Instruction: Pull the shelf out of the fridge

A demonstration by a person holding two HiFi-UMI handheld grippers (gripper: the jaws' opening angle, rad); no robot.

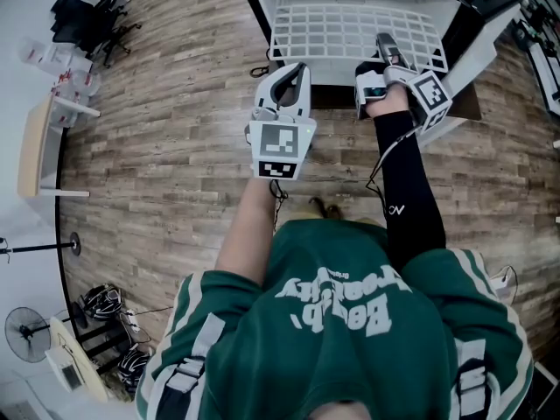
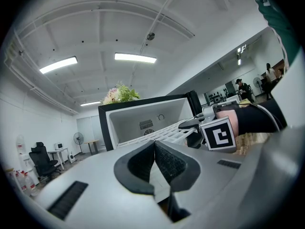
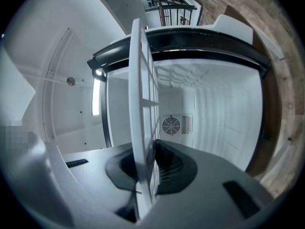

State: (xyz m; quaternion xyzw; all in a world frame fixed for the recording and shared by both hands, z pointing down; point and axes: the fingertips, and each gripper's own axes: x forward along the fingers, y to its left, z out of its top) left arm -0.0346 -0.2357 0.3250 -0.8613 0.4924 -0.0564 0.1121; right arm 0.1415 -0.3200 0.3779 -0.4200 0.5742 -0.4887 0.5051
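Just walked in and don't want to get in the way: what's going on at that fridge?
A person holds a gripper in each hand at a small open fridge. The right gripper is clamped on the front edge of the white wire shelf, which reaches back into the fridge. The left gripper is shut and empty, held just short of the shelf.

Blk office chair [image 1: 83, 20] top-left on wood floor [image 1: 166, 138], fan [image 1: 26, 332] bottom-left.
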